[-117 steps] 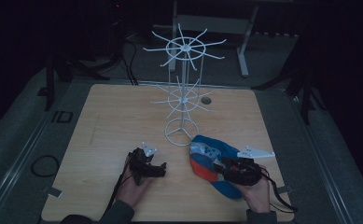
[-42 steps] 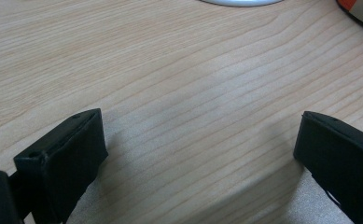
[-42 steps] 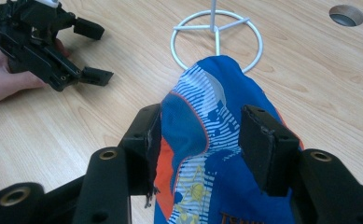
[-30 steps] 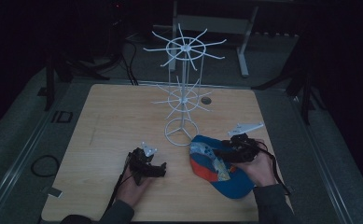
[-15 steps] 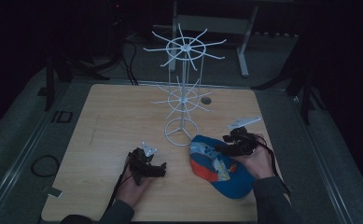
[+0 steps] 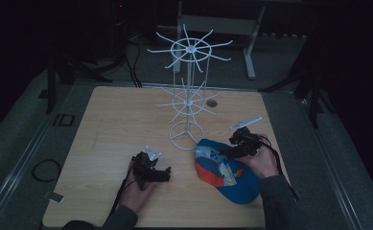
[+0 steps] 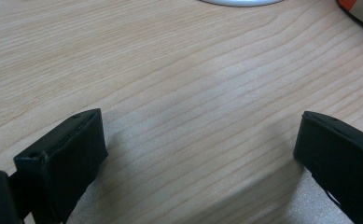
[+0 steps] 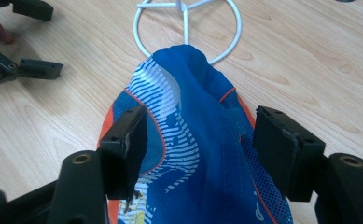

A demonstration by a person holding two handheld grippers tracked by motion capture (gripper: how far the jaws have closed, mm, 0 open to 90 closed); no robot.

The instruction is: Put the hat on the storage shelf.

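Note:
A blue cap with orange and white-striped panels lies on the wooden table, to the right of the white wire stand's base ring. My right gripper is at the cap's far end, pointing left. In the right gripper view its jaws have just been opening and straddle a raised blue fold of the cap; the right gripper is open, with a gap at one pad. My left gripper rests on the table left of the cap. It stands open over bare wood.
The tall white wire stand with two tiers of spokes rises at the table's middle back. A round hole sits behind it. Cables trail from both grippers toward the near edge. Bare wood stretches across the table's left half.
Since the oldest frame my right hand has moved from the cap's near side to its far end. Over the last second it has crept slightly left. The left hand has stayed put.

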